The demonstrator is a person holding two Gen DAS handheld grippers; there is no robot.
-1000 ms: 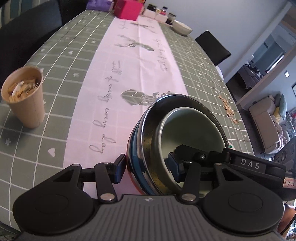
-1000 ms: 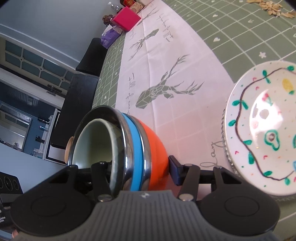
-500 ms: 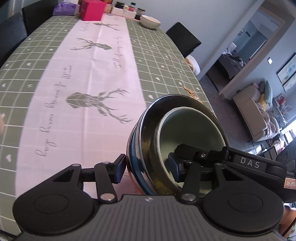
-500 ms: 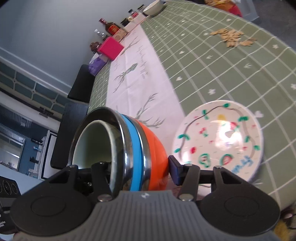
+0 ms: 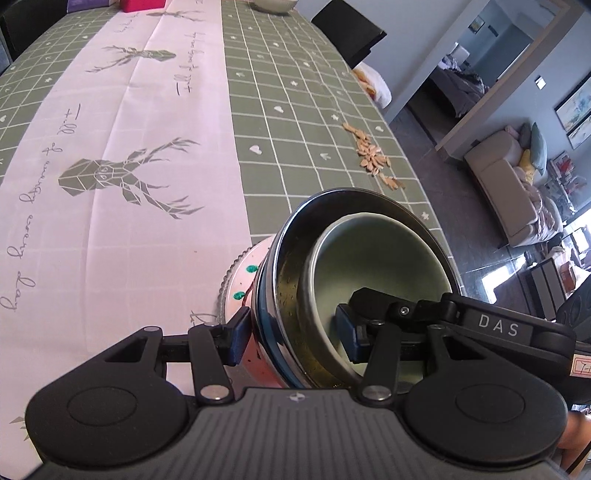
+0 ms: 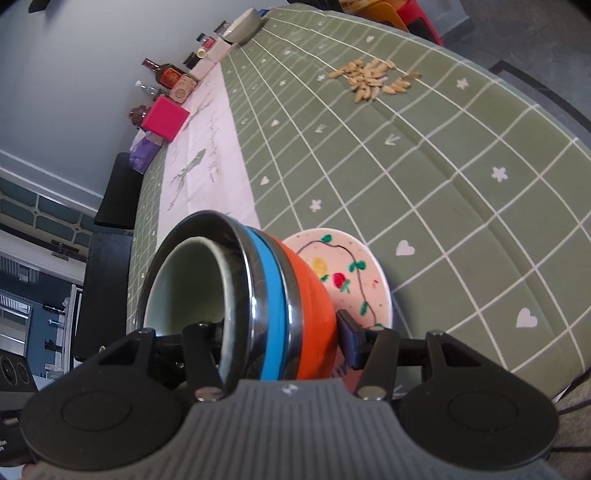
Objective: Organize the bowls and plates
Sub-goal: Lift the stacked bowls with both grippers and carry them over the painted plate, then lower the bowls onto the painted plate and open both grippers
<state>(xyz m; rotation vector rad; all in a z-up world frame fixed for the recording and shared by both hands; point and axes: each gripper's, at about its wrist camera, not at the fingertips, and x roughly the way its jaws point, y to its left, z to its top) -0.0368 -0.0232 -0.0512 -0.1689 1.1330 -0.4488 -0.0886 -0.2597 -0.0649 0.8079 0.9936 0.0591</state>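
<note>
A nested bowl stack hangs tilted just above the table: a pale green bowl (image 5: 373, 258) sits inside a steel bowl (image 5: 286, 284) with a blue band (image 6: 271, 295), inside an orange bowl (image 6: 312, 295). My left gripper (image 5: 291, 339) is shut on the stack's wall, one finger inside and one outside. My right gripper (image 6: 275, 343) is shut on the opposite wall, and its inner finger (image 5: 373, 299) shows in the left wrist view. Under the stack lies a painted plate (image 6: 347, 273), partly hidden, with its rim (image 5: 236, 277) showing.
A pile of seeds (image 5: 373, 158) lies on the green checked cloth near the table's right edge. At the far end are a white bowl (image 6: 243, 22), bottles (image 6: 166, 74), a pink box (image 6: 166, 118) and a purple pack (image 6: 144, 151). A black chair (image 5: 351, 33) stands beside the table.
Both grippers have carried the bowl stack sideways along the table. The paper cup has left the left view. The painted plate has come underneath the stack.
</note>
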